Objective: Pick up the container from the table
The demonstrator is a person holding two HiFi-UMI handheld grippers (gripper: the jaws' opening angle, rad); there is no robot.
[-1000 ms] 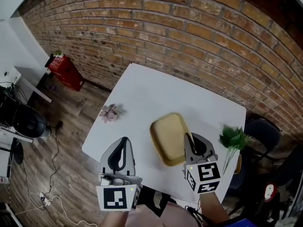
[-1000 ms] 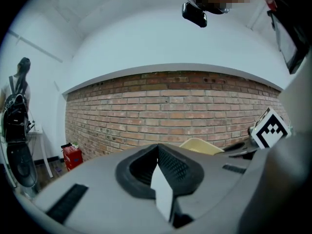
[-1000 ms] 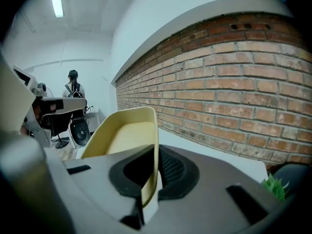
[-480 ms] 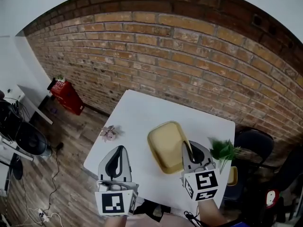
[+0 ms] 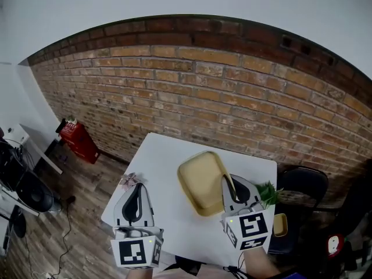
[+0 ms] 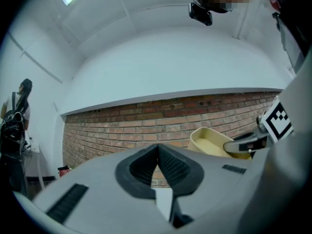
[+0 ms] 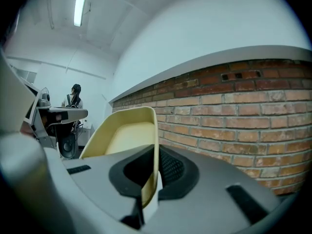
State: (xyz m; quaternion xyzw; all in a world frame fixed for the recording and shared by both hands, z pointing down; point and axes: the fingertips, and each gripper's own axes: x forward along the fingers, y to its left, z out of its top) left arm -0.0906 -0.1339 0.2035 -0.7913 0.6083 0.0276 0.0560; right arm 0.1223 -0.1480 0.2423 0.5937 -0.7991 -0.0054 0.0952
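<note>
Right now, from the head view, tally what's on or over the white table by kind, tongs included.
Tongs: 2, left tongs and right tongs
Yellow container: 1
Pink flower: 1
Green sprig: 1
Total: 5

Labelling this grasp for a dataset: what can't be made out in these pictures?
The container's near end: head view, under the right gripper.
The plant's stems: head view, behind the right gripper.
A small yellow object by the chair: head view, too small to identify.
</note>
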